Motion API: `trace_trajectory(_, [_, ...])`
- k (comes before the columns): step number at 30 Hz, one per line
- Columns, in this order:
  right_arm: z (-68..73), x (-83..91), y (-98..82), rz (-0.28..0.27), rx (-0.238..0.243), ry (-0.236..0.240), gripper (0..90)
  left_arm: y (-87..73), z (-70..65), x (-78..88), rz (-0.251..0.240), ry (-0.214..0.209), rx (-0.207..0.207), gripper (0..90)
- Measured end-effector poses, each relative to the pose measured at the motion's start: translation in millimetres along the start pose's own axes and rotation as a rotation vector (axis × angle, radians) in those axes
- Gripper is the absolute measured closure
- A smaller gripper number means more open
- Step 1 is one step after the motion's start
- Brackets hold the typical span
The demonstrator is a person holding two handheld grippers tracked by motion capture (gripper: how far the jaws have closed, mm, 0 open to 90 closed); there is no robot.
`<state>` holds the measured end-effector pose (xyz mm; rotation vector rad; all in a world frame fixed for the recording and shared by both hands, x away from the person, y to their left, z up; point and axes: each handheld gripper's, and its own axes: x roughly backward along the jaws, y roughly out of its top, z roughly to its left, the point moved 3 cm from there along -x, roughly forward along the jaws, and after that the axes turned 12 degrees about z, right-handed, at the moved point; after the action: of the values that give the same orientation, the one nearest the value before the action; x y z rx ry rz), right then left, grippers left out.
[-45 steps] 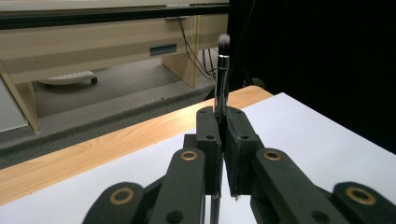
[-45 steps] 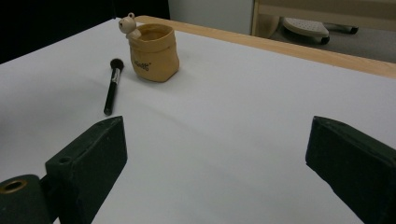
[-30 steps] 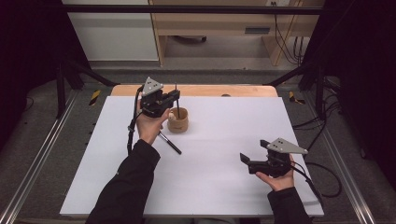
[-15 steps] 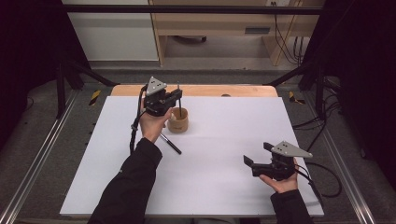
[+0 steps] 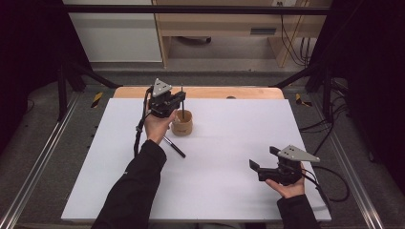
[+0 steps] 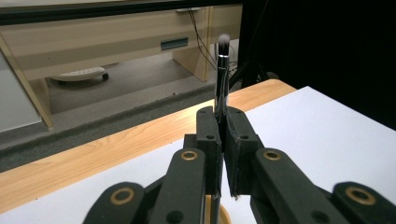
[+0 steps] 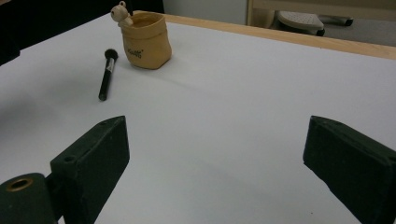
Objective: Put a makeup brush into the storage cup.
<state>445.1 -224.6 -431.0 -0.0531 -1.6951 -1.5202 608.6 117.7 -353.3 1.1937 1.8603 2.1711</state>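
A slim makeup brush (image 6: 221, 79) is held upright, clamped in the left gripper (image 5: 173, 101) directly above the small tan cup (image 5: 182, 123). The right gripper (image 5: 265, 162), jaws spread wide, is kept well apart over the white table (image 5: 229, 191).

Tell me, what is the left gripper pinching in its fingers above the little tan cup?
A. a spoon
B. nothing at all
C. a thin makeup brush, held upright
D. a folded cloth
C: in the left gripper view, the left gripper is shut on a thin brush that stands upright, bristles on top, above the tan cup.
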Motion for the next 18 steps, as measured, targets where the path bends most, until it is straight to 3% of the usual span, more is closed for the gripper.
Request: trace_trajectory(18, [-0.2, 1.3, -1.0, 0.002, -0.004, 0.0, 7.6, -11.3, 3.6, -23.0, 0.069, 0.026, 0.006, 85.3])
